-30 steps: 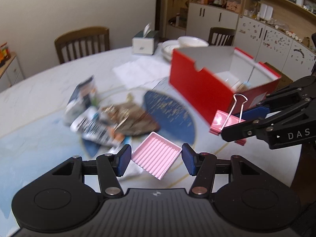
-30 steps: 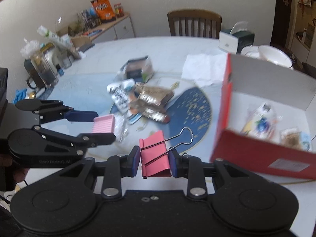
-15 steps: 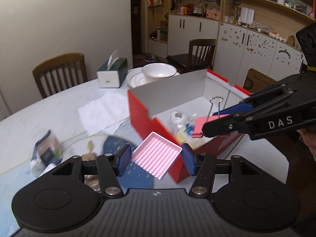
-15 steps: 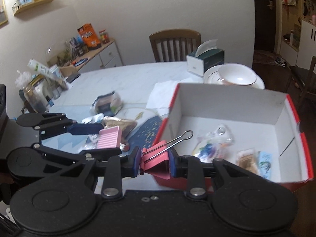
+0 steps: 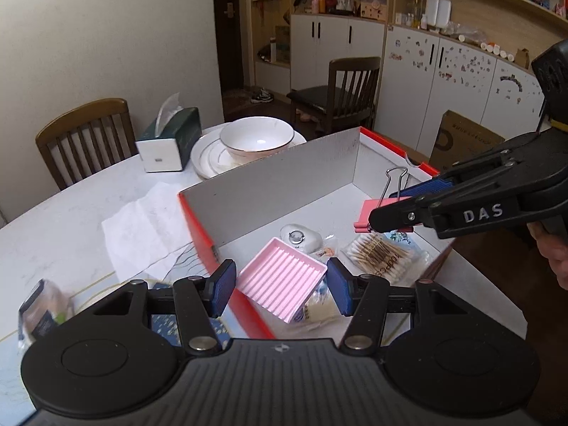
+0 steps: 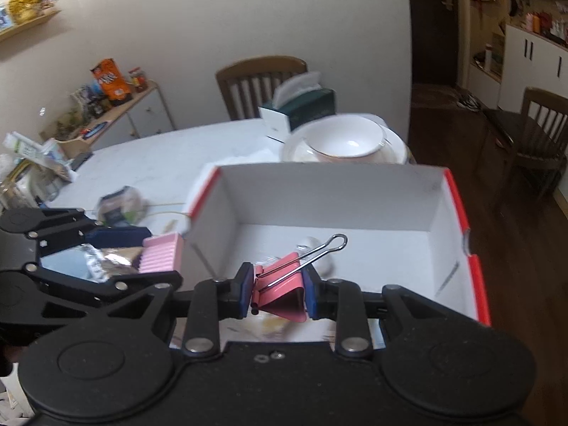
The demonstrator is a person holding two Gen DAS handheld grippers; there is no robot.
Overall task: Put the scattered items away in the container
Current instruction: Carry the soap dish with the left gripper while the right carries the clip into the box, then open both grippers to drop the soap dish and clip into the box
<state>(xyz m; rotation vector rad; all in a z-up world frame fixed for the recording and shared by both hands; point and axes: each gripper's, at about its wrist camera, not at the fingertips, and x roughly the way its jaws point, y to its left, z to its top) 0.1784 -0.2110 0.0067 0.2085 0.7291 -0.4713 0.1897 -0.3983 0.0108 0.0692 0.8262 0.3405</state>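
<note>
"DAS" on the right tool, clamped on a pink binder clip over the red box. Inside: cotton swabs pack printed "100pcs". Left tool gripping a pink ribbed tray above the box's near edge.

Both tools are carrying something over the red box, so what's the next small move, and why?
Probably open the right tool and drop the pink binder clip: it already hangs over the red box floor. The left tool, gripping the pink tray, sits near the box's edge.
</note>
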